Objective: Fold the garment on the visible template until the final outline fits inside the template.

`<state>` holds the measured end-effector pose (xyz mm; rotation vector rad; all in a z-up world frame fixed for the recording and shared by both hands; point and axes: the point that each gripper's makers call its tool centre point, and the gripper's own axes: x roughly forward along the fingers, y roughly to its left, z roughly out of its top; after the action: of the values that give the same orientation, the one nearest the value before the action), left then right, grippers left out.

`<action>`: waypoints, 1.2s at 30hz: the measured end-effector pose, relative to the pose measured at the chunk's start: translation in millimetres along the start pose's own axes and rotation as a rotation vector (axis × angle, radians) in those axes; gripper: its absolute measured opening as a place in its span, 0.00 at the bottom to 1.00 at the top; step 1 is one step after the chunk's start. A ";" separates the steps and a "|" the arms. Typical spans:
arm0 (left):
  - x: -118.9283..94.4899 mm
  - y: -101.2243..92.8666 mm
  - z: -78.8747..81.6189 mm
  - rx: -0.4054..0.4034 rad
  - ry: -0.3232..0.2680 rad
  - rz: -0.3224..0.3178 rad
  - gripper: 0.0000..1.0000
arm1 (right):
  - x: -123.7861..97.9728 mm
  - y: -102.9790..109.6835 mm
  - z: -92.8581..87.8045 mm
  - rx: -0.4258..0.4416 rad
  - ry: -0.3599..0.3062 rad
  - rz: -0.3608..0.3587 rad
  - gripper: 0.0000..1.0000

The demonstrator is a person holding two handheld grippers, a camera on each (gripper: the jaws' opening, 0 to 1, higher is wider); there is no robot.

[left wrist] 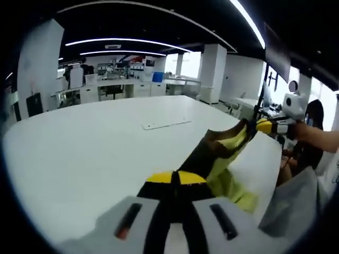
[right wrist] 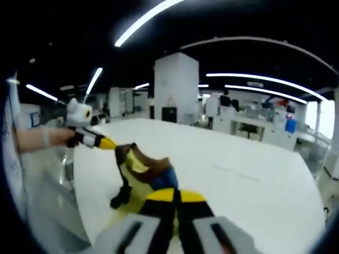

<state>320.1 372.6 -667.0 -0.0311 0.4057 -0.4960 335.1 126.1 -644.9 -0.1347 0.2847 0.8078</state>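
The garment (left wrist: 218, 154), dark brown with yellow-green, is lifted off the white table (left wrist: 90, 148) and hangs stretched between both grippers. My left gripper (left wrist: 175, 179) has its yellow tips shut on one end. The right gripper (left wrist: 263, 126), held by a person's hand, pinches the far end. In the right gripper view my right gripper (right wrist: 176, 197) is shut on the garment (right wrist: 139, 165), which shows a blue patch, and the left gripper (right wrist: 106, 143) holds its other end. A thin pale rectangle, the template (left wrist: 165, 124), lies flat further back on the table.
The table's edge (left wrist: 275, 169) runs close on the right, beside the person's arm (left wrist: 320, 138). Office desks (left wrist: 114, 87) and white pillars (left wrist: 212, 71) stand well behind the table. A wide stretch of white tabletop (right wrist: 249, 174) lies ahead of the right gripper.
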 end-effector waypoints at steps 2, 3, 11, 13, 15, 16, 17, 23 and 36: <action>-4.8 2.8 12.2 0.007 -0.031 0.009 0.00 | -3.8 -2.2 14.1 -0.008 -0.027 -0.010 0.00; -6.6 3.5 16.7 0.004 -0.042 0.007 0.00 | -5.4 -2.6 21.4 -0.006 -0.043 -0.009 0.00; 5.6 3.4 7.2 0.007 -0.016 -0.016 0.00 | 3.2 1.1 20.6 0.003 -0.043 0.013 0.00; 9.7 -5.0 -1.1 0.011 0.005 -0.046 0.00 | 4.1 3.0 17.4 0.002 -0.037 0.016 0.00; 15.9 -17.5 -15.4 0.006 0.047 -0.085 0.02 | 4.2 5.0 15.1 -0.003 -0.026 0.017 0.00; 18.6 -21.1 -19.3 0.020 0.052 -0.094 0.09 | 3.7 3.3 13.3 -0.001 -0.025 0.016 0.00; 21.6 -26.4 -28.4 0.039 0.083 -0.114 0.15 | 3.2 3.4 13.6 0.002 -0.026 0.016 0.00; 41.5 -50.1 -61.2 0.028 0.161 -0.184 0.20 | 3.3 2.5 13.2 0.009 -0.025 0.013 0.00; 75.3 -55.4 -98.8 -0.037 0.271 -0.194 0.14 | 0.9 1.4 10.1 0.024 -0.024 0.007 0.00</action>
<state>317.0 295.3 -778.9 -0.0393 0.6814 -0.6871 336.6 130.0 -635.5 -0.1018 0.2722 0.8122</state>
